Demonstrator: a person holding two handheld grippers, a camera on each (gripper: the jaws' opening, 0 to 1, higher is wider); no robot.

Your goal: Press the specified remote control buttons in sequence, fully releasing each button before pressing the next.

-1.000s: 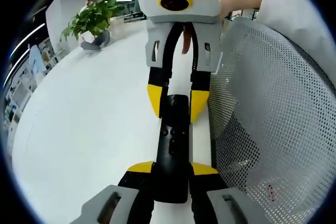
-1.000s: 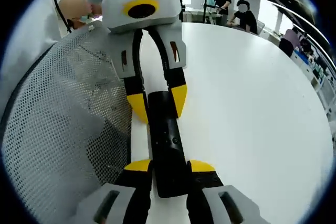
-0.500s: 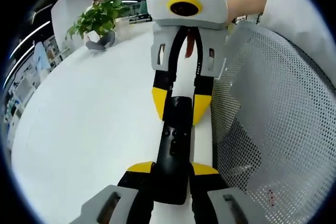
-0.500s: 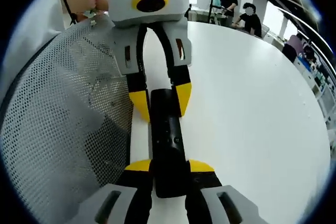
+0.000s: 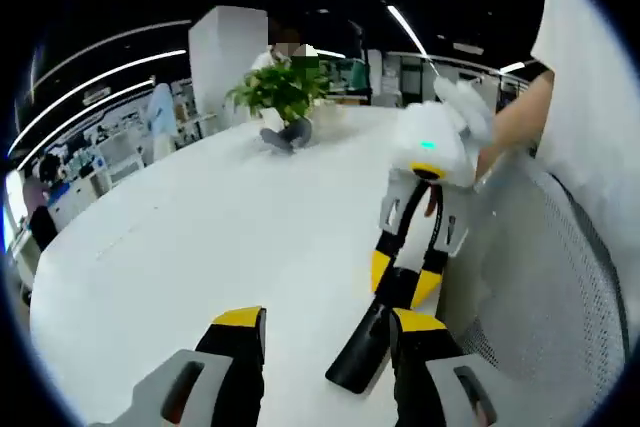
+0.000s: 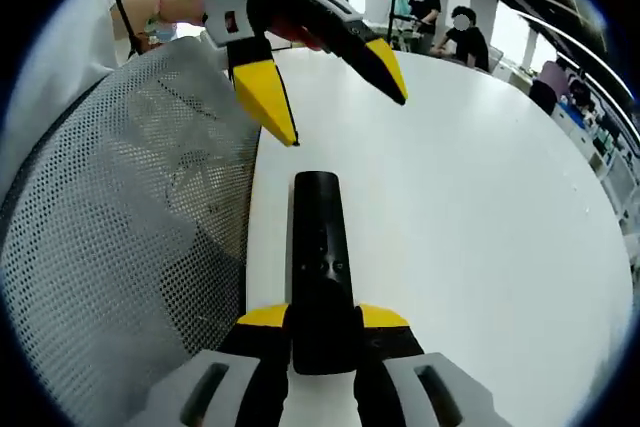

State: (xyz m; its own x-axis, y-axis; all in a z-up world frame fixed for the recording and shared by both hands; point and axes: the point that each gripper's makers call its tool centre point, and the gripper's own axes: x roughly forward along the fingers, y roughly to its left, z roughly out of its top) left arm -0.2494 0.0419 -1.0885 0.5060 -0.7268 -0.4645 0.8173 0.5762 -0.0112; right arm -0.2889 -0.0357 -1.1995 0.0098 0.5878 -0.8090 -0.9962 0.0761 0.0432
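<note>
Right gripper (image 6: 322,319): jaws clamped on the near end of the black remote control (image 6: 319,247), which lies lengthwise on the white tabletop (image 6: 470,197) with its far end free. In the left gripper view the same remote control (image 5: 362,347) runs from the right gripper's yellow-tipped jaws toward the lower edge.

Left gripper (image 5: 325,332): jaws apart, holding nothing; the remote control lies just beside the right-hand jaw. In the right gripper view the left gripper (image 6: 345,92) hangs above and beyond the remote's far end, jaws spread.

A white mesh chair back (image 6: 130,237) stands beside the tabletop edge. A potted plant (image 5: 282,99) sits at the far side.
</note>
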